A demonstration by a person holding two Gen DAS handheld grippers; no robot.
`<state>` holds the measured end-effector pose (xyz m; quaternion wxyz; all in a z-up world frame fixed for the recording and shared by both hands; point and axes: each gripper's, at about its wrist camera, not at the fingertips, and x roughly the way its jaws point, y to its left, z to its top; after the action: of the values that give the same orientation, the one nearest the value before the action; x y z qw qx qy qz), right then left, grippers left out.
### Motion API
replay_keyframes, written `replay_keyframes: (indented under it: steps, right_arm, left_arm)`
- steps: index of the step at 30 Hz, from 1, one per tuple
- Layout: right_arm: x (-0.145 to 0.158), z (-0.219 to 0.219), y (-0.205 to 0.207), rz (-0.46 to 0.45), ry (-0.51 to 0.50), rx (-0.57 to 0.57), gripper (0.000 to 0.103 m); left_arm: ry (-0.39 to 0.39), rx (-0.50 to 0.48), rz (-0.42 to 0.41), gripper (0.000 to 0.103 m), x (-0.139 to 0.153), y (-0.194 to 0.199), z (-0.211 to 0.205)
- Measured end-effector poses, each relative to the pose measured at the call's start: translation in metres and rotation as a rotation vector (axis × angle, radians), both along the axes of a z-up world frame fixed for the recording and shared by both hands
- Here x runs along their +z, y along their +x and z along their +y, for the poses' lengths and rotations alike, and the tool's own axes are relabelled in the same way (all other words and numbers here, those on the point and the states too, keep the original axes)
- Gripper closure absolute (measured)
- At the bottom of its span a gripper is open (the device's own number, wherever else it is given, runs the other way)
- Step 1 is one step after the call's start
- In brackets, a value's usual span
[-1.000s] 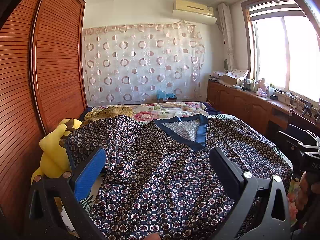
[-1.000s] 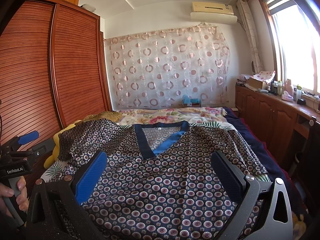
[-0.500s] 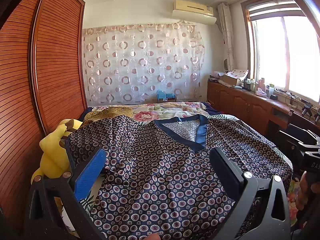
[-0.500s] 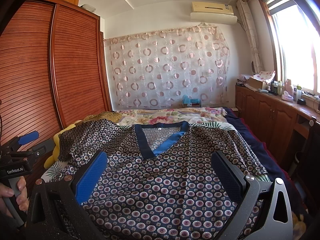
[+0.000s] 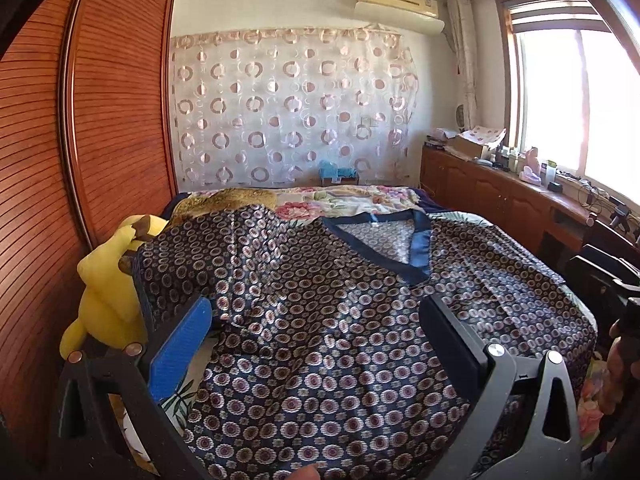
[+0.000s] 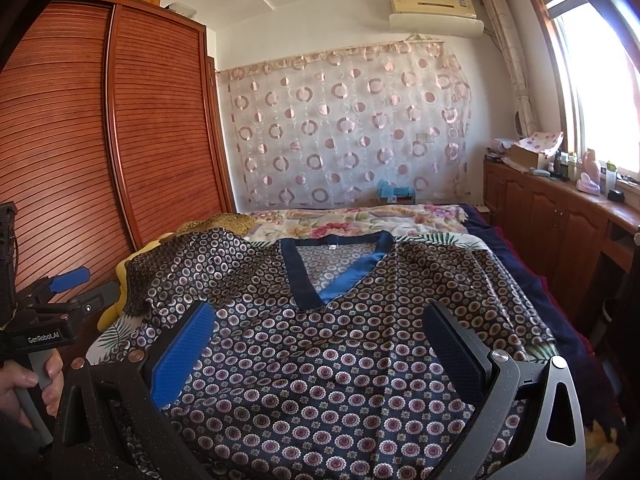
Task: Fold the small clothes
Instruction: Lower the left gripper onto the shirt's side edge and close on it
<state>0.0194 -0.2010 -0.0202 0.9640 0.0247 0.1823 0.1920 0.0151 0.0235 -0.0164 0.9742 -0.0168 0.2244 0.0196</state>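
A dark blue V-neck shirt (image 5: 320,312) with a circle pattern lies spread face up on the bed, collar away from me; it also shows in the right wrist view (image 6: 340,340). Its left sleeve (image 5: 192,252) is bunched at the bed's left edge. My left gripper (image 5: 316,320) is open and empty, held above the shirt's lower left part. My right gripper (image 6: 320,328) is open and empty above the shirt's lower middle. The left gripper also shows at the left edge of the right wrist view (image 6: 60,300).
A yellow plush toy (image 5: 104,296) sits at the bed's left edge beside a wooden wardrobe (image 5: 80,160). A floral quilt (image 5: 344,204) covers the far bed. Wooden cabinets (image 5: 500,200) with clutter run along the right under the window.
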Motion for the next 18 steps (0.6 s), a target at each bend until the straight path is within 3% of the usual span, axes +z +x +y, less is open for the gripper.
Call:
replay_keyframes:
  steps: [18]
  right_arm:
    - [-0.004, 0.025, 0.035, 0.005, -0.071, 0.071, 0.000]
  left_arm:
    - [0.011, 0.082, 0.087, 0.000, -0.033, 0.020, 0.062]
